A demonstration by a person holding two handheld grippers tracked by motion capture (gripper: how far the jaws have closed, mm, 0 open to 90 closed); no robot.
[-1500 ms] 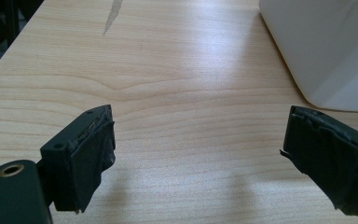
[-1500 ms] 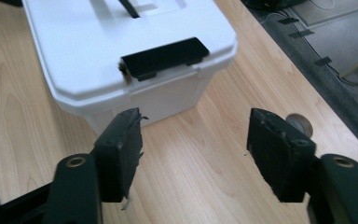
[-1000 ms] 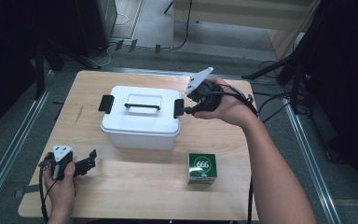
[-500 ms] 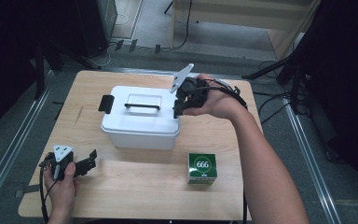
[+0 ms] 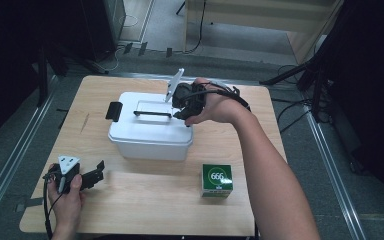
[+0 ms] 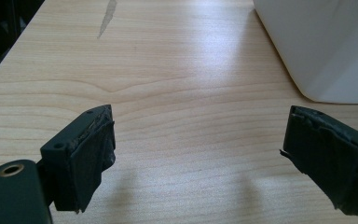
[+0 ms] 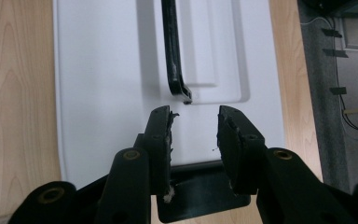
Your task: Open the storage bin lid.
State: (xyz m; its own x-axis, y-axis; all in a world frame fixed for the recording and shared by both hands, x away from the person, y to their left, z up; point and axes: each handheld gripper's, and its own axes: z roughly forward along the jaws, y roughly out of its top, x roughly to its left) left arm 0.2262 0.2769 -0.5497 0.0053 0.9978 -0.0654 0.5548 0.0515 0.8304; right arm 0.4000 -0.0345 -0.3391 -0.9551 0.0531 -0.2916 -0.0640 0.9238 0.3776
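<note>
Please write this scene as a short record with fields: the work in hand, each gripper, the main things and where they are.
work: reaching for the black lid handle of the white box
right gripper: over the lid, fingers apart and just been closing, nothing between them, short of the handle's end
left gripper: open, low over the table, near the front left corner
green carton: on the table in front of the box, marked 666

Lidded bin [image 5: 150, 131] — centre of worktop [image 5: 240, 210]; small box [image 5: 217, 180] in front, to its right.
</note>
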